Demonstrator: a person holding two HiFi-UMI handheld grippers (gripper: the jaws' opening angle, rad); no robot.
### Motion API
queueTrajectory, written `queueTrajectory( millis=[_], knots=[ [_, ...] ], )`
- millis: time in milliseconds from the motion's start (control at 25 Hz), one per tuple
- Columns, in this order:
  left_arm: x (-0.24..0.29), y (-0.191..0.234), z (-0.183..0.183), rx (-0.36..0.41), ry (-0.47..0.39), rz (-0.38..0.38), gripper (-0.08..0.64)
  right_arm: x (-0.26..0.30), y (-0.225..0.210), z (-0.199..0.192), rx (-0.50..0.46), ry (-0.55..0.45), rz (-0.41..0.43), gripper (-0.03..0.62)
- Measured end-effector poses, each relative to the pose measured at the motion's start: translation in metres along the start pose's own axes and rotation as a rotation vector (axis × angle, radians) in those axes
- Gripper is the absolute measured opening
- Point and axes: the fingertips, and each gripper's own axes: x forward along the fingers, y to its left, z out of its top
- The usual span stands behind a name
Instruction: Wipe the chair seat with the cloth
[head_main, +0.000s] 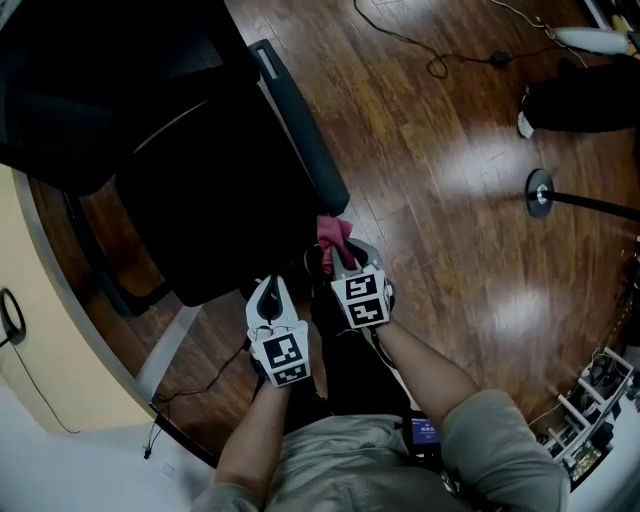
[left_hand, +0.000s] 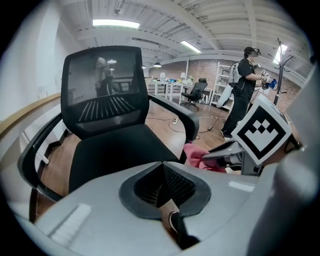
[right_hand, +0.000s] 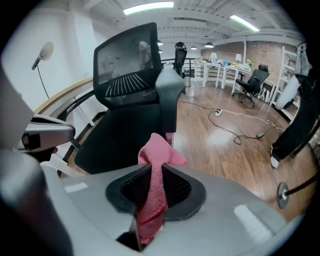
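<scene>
The right gripper (head_main: 338, 255) pinched the pink cloth (head_main: 333, 232) between its jaws just off the front corner of the black chair seat (head_main: 220, 230), by the near end of the armrest (head_main: 300, 120), while the left gripper (head_main: 270, 288), jaws pressed together on nothing, hung beside it.

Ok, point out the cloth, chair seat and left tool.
cloth (right_hand: 152, 200), right gripper view, the strip between the jaws.
chair seat (left_hand: 115, 150), left gripper view, middle of the cushion.
left tool (head_main: 270, 292), head view, between its fingertips.
</scene>
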Motion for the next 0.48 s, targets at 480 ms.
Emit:
queueTrajectory(
  millis=[480],
  knots=[
    [-0.111,0.026,0.115,0.003,-0.141,0.037,0.005,-0.143,0.036,0.104,-0.072,-0.196,0.075,0.060]
  ],
)
